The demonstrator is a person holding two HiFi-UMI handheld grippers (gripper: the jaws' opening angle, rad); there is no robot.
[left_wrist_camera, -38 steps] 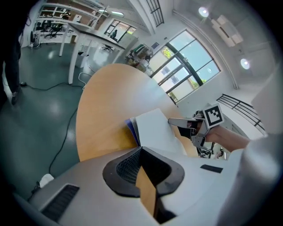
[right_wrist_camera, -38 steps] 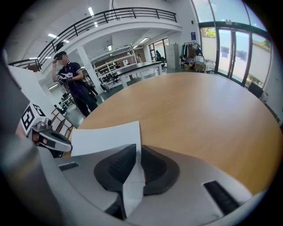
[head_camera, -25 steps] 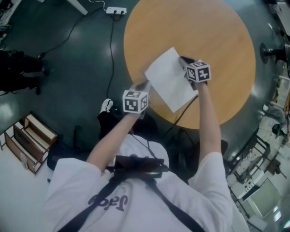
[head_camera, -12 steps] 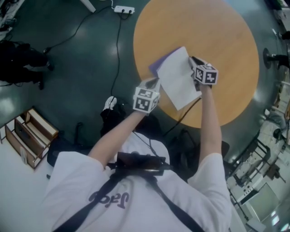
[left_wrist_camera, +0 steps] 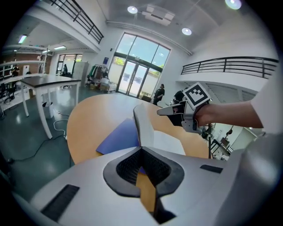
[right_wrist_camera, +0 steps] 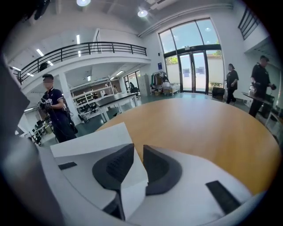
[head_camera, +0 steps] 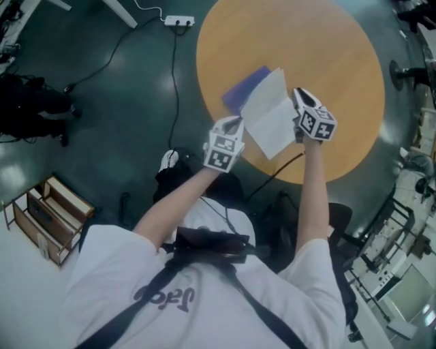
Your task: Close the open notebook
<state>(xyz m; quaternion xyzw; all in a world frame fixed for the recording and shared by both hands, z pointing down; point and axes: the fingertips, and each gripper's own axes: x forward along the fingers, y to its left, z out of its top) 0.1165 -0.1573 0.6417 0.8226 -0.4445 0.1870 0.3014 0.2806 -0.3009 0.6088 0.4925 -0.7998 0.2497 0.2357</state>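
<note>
A notebook with a blue cover [head_camera: 246, 88] lies on the round wooden table [head_camera: 327, 61] near its front left edge. Its white pages [head_camera: 272, 119] stand lifted and tilted over the cover. My right gripper [head_camera: 296, 95] is shut on the right edge of those pages [right_wrist_camera: 93, 139]. Its jaws have just been opening a little, with the paper still between the pads. My left gripper [head_camera: 234, 123] is shut on the notebook's near left corner. In the left gripper view the blue cover [left_wrist_camera: 119, 139] and the raised pages [left_wrist_camera: 143, 126] spread out from the jaws.
On the dark floor to the left lie a power strip [head_camera: 178, 20] with its cable and a cardboard box [head_camera: 48, 215]. Equipment crowds the right edge. A person [right_wrist_camera: 55, 110] stands beyond the table and others [right_wrist_camera: 261, 84] stand near the glass doors.
The white pages, flat on the table a second ago, have been lifted and swung leftward, and the blue cover now shows beneath. Both grippers have risen.
</note>
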